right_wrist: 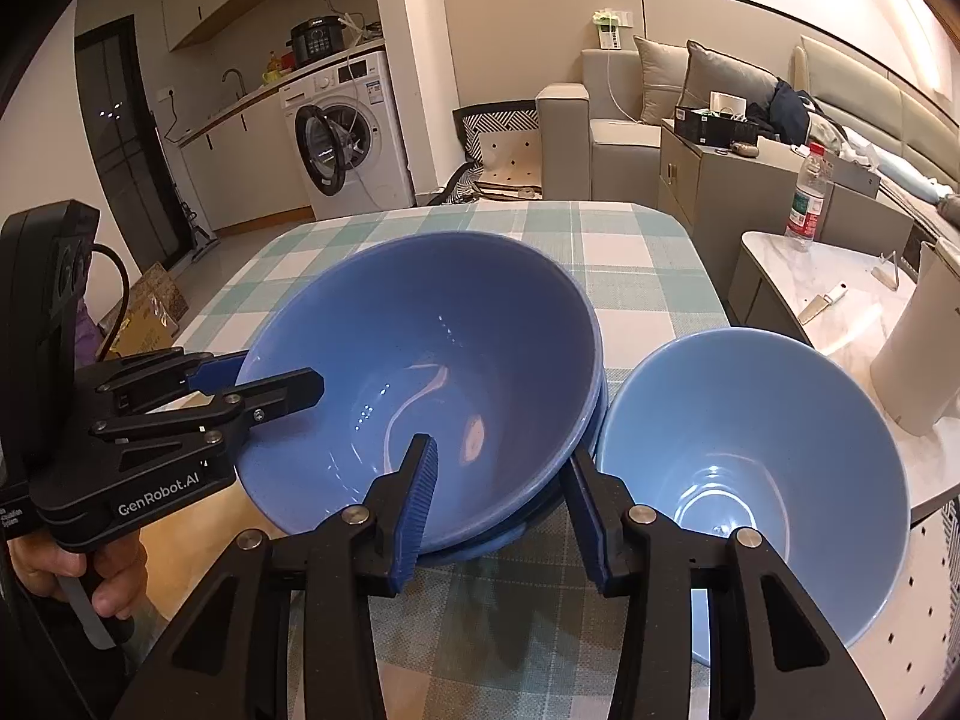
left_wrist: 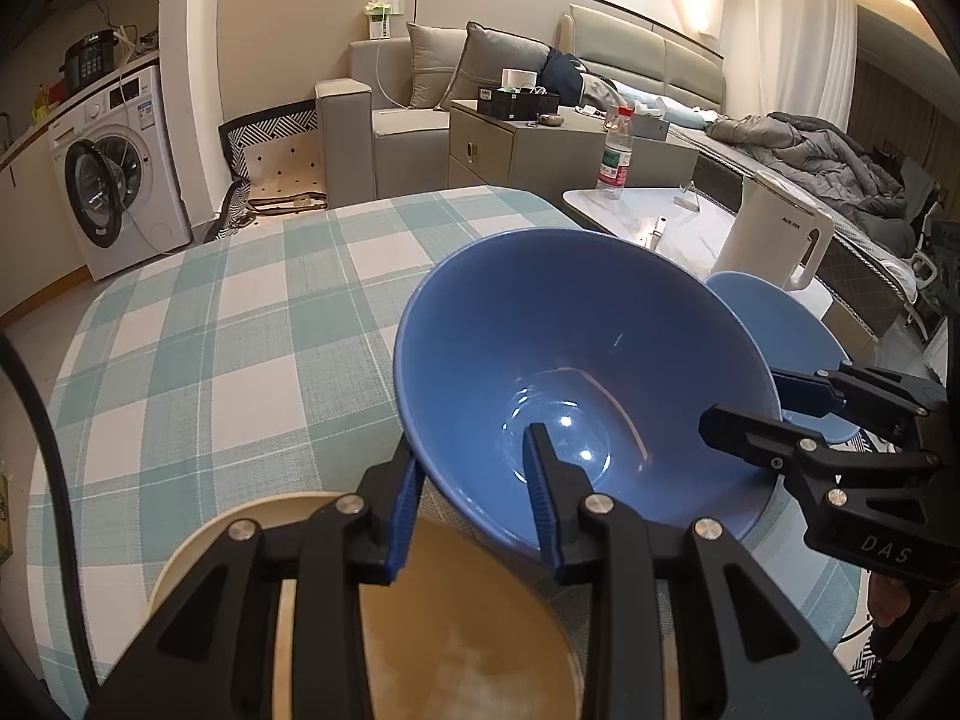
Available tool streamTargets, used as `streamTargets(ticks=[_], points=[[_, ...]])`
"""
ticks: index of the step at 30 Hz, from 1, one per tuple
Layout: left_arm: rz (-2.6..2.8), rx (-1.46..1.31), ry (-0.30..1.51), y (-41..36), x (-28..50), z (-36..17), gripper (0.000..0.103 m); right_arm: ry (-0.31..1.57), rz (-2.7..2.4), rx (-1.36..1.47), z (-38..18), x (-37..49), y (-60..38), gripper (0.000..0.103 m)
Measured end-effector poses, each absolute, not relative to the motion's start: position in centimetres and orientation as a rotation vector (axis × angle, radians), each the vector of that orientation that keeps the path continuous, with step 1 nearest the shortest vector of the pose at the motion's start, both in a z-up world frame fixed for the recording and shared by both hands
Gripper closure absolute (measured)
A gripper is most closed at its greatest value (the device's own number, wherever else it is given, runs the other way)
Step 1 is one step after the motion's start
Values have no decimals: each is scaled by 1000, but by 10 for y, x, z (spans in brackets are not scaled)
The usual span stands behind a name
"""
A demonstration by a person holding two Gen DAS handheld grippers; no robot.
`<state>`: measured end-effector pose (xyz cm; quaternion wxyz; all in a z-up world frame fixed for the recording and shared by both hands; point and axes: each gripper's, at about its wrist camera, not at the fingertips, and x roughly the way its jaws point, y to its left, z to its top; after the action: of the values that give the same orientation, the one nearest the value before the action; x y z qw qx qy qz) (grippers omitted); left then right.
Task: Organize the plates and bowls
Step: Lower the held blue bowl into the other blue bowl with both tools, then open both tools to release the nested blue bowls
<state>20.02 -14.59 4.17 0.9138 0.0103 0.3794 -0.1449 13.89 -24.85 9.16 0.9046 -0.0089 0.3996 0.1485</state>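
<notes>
Left gripper [left_wrist: 474, 492] straddles the near rim of the dark blue bowl [left_wrist: 576, 372], one finger inside, one outside, w/ a gap showing, so not clamped. Right gripper [right_wrist: 504, 504] does likewise on the opposite rim, jaws wide. In the right view the bowl sits nested in a second blue bowl [right_wrist: 591, 414] on the checked tablecloth [left_wrist: 228, 312]. Light blue bowl [right_wrist: 756, 468] stands just beside; tan plate [left_wrist: 456, 630] below the left gripper. Risks: uneven pull tips the stack; thin glazed rim slips; the swing knocks the neighbour bowl toward the table edge.
</notes>
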Motion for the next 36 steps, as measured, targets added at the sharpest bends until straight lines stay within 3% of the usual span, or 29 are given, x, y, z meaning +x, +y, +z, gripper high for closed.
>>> streamTargets(ticks=[11, 15, 21, 25, 36], points=[[-286, 26, 787, -147, 202, 41, 70, 793, 308, 13, 93, 136, -250, 60], [-273, 43, 788, -150, 203, 40, 67, 780, 306, -29, 91, 132, -244, 51], [-270, 44, 794, -151, 202, 39, 64, 784, 298, -57, 87, 131, -241, 50], [-269, 32, 819, -150, 204, 37, 52, 782, 289, -59, 87, 131, -242, 36], [-249, 25, 855, -148, 207, 35, 47, 770, 321, -41, 87, 128, -245, 18]])
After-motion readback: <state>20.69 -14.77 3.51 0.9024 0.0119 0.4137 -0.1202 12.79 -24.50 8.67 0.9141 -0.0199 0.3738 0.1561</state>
